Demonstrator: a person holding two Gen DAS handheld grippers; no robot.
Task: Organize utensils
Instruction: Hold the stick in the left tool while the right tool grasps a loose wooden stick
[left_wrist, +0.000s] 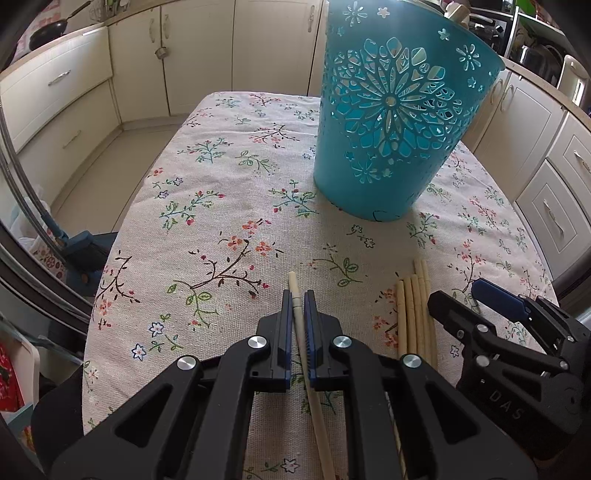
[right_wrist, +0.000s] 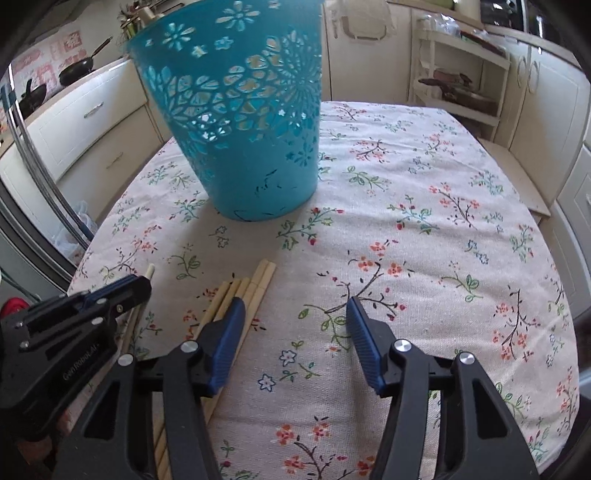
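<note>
My left gripper (left_wrist: 298, 308) is shut on a single cream chopstick (left_wrist: 293, 286), whose tip pokes out past the pads just above the floral tablecloth (left_wrist: 221, 221). A bundle of several cream chopsticks (left_wrist: 415, 314) lies on the cloth just to its right. My right gripper (right_wrist: 295, 306) is open, with only bare cloth between its fingers. Its left finger (right_wrist: 231, 332) sits over the bundle of chopsticks (right_wrist: 258, 280). A tall teal cut-out basket (left_wrist: 388, 122) stands upright further back on the table. In the right wrist view the left gripper (right_wrist: 142, 286) shows at the left with the chopstick tip (right_wrist: 149, 271).
Cream kitchen cabinets (left_wrist: 74, 92) ring the table. A black pan (right_wrist: 77, 70) sits on the counter at the back left, and an open shelf unit (right_wrist: 458, 74) stands at the back right. The tablecloth (right_wrist: 424, 221) right of the basket (right_wrist: 243, 122) carries nothing.
</note>
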